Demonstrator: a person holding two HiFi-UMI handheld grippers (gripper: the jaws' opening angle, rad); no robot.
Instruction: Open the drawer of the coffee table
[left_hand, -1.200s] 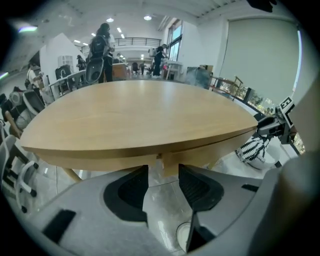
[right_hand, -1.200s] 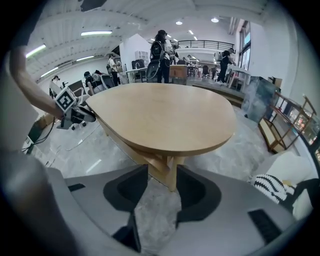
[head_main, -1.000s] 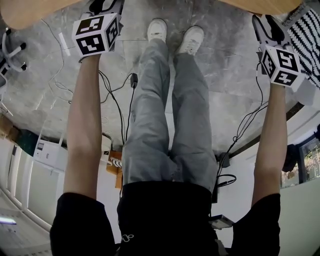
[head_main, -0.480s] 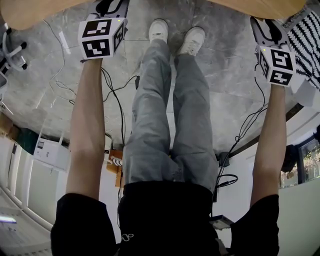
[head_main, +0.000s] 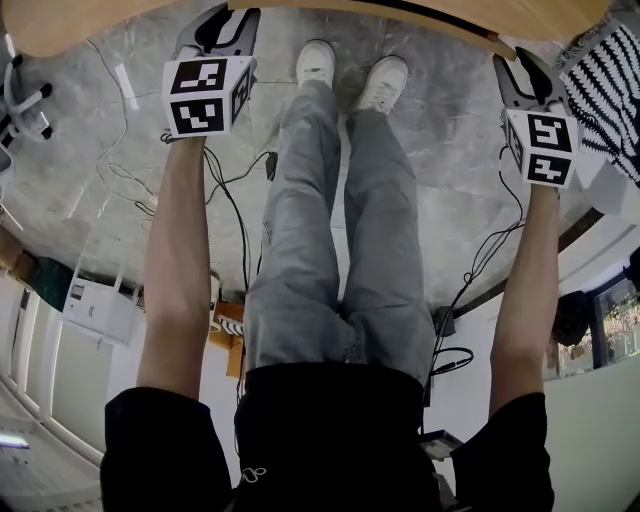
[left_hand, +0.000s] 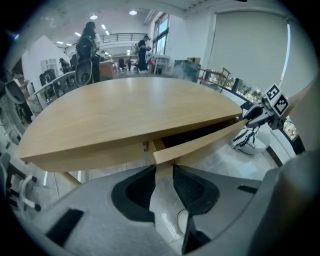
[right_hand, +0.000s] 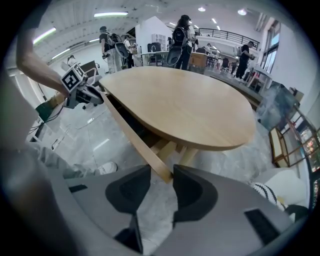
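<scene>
Behind the left claw (left_hand: 164, 169) and the right claw (right_hand: 161, 172), the person wears a black short-sleeved top (head_main: 335, 430), light grey trousers (head_main: 330, 230) and white shoes (head_main: 315, 60). Each claw is a smooth grey shell with black textured pads, its jaws closing with the drawer front (left_hand: 200, 143) between them. At its rear sits a white cube (head_main: 207, 95) printed with black square markers, and a thin black cable (head_main: 490, 250) trails back from the right claw.

Open-plan office, rolling office chairs (left_hand: 82, 72), mezzanine railing (right_hand: 227, 34), strip ceiling lights (right_hand: 111, 14), people (right_hand: 182, 35) standing among desks
</scene>
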